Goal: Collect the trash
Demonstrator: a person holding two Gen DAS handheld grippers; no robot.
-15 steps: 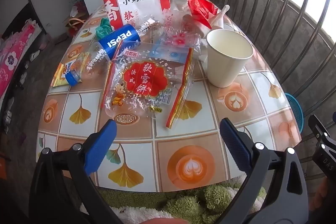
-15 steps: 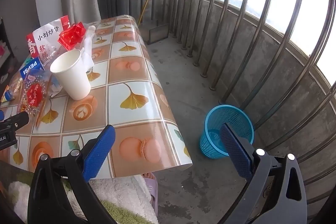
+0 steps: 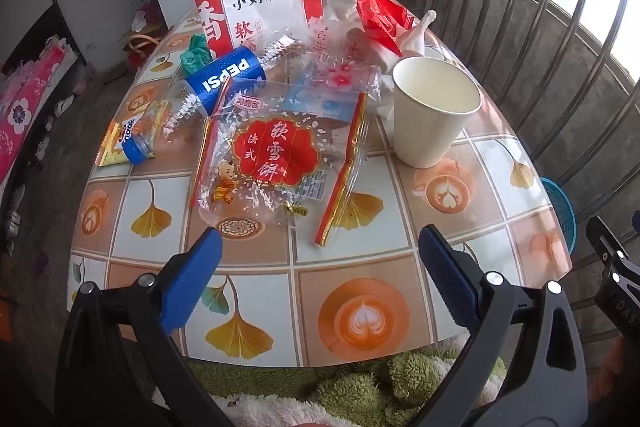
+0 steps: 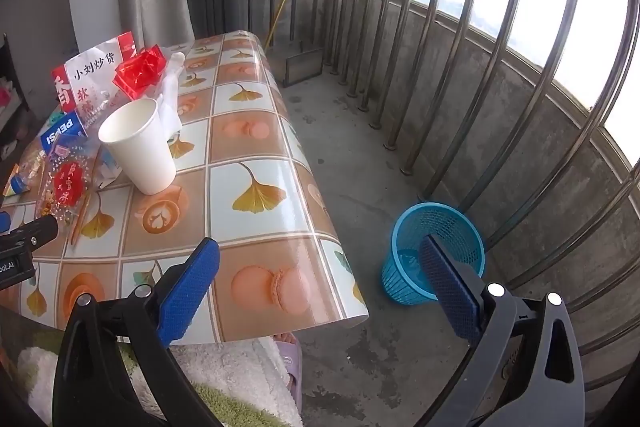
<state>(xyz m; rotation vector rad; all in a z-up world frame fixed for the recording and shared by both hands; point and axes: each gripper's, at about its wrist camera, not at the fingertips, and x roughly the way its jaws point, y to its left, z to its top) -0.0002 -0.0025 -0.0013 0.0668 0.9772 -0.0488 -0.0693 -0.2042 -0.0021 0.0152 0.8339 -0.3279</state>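
While both jaws stand wide with nothing between them, the left hand-held gripper (image 3: 320, 267) is held over the near tabletop (image 3: 360, 267). The clear snack wrapper (image 3: 276, 163) lies at twelve o'clock, the empty paper cup (image 3: 432, 115) at one o'clock, the Pepsi bottle (image 3: 208, 91) beyond. The right hand-held gripper (image 4: 320, 267) is likewise released; the blue basket (image 4: 436, 251) stands on the floor at three o'clock.

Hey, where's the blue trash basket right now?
In the right wrist view, the blue basket stands on the concrete floor, lower right, beyond the table edge and beside the railing bars.
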